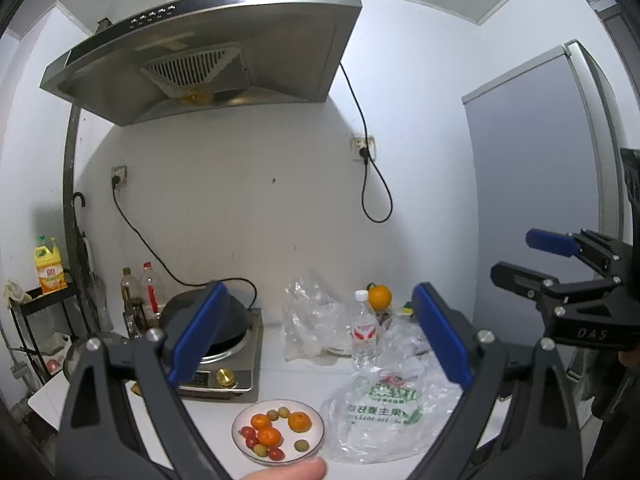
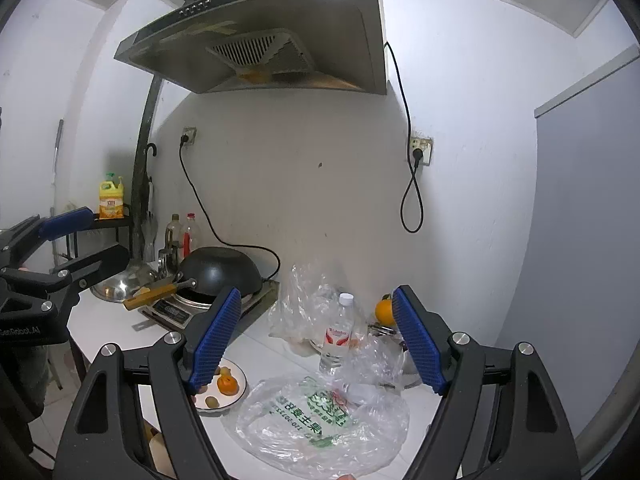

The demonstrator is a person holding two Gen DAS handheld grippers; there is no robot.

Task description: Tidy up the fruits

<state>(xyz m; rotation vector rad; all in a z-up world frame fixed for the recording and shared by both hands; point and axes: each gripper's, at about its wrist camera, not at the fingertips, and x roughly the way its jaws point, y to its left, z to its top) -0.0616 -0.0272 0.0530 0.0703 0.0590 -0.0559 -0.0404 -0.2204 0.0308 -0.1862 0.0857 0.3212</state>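
Observation:
A white plate (image 1: 318, 420) on the white counter holds small oranges (image 1: 299, 421), green fruits and red cherry tomatoes (image 1: 276, 453). It shows partly behind my right gripper's left finger in the right wrist view (image 2: 239, 376). A clear plastic bag with green print (image 1: 384, 408) lies flat right of the plate, also seen in the right wrist view (image 2: 320, 424). A large orange (image 1: 379, 297) sits at the back by the wall. My left gripper (image 1: 320, 336) is open and empty, held above the plate. My right gripper (image 2: 318, 336) is open and empty, above the bag.
A black wok (image 2: 220, 270) sits on an induction cooker (image 1: 224, 376) at the left. A water bottle (image 1: 364, 330) and crumpled clear bags (image 1: 308, 320) stand behind the printed bag. Oil bottles (image 1: 148, 292) line the wall. A grey fridge (image 1: 540, 184) stands right.

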